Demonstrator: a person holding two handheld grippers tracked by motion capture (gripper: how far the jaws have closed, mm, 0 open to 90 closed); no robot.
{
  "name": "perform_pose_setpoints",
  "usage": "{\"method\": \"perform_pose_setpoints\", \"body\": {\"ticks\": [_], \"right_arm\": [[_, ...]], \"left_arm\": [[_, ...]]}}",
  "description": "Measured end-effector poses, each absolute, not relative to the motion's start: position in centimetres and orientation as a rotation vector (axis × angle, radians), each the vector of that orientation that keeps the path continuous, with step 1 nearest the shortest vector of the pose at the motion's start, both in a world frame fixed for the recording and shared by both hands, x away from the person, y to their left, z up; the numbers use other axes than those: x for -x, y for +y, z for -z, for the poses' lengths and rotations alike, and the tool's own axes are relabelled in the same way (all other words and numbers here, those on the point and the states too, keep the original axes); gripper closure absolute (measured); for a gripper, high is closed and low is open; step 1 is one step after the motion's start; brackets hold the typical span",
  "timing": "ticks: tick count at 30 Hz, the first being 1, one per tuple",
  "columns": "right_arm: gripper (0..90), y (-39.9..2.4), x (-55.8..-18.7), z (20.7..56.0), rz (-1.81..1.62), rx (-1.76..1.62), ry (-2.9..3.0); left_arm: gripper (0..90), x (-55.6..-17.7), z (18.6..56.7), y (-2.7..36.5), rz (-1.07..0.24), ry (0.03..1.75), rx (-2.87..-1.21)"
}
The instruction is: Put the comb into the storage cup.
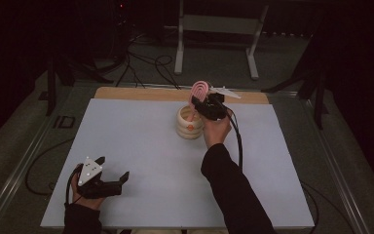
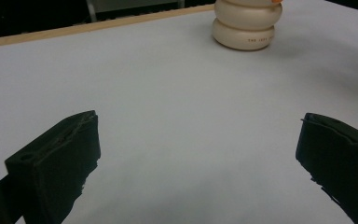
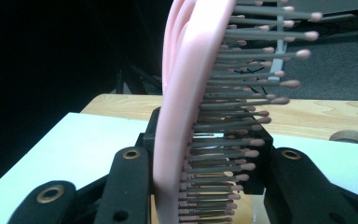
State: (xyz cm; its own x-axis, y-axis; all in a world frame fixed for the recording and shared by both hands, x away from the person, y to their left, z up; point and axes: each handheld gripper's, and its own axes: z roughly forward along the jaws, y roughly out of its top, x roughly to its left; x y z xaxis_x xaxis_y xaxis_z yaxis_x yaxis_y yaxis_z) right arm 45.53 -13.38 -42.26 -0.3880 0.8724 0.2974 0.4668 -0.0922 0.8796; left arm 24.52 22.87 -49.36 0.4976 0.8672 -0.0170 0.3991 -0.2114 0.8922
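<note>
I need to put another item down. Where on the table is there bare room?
The white sheet lies bare between the left gripper and the cream holder, and right of the forearm. It is crowded at the holder, where the right gripper clamps the pink hairbrush.

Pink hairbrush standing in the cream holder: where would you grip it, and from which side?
Grip the pink hairbrush across its head, one pad on the smooth back, the other on the bristle face, approaching from the near side above the cream holder. Its handle is sunk inside the holder, so only the head is exposed. The right gripper is shut on it that way, probably a sound hold.
</note>
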Motion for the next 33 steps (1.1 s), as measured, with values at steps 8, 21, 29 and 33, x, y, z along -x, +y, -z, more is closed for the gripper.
{"method": "perform_pose_setpoints", "body": {"ticks": [8, 21, 29, 33], "right_arm": [[63.3, -13.24, -45.51, 42.51, -1.478, -1.458, 1.819], [62.9, -12.92, -45.56, 43.08, -1.483, -1.455, 1.843], [62.7, -12.95, -45.58, 43.08, -1.491, -1.455, 1.849], [62.7, -13.08, -45.64, 43.12, -1.491, -1.456, 1.852]], "left_arm": [[0.8, -24.55, 49.38, 22.84, -0.631, 1.063, -1.812], [0.8, -24.6, 49.45, 22.73, -0.629, 1.061, -1.816], [0.8, -24.59, 49.46, 22.65, -0.627, 1.06, -1.818], [0.8, -24.6, 49.46, 22.68, -0.627, 1.062, -1.817]]}}
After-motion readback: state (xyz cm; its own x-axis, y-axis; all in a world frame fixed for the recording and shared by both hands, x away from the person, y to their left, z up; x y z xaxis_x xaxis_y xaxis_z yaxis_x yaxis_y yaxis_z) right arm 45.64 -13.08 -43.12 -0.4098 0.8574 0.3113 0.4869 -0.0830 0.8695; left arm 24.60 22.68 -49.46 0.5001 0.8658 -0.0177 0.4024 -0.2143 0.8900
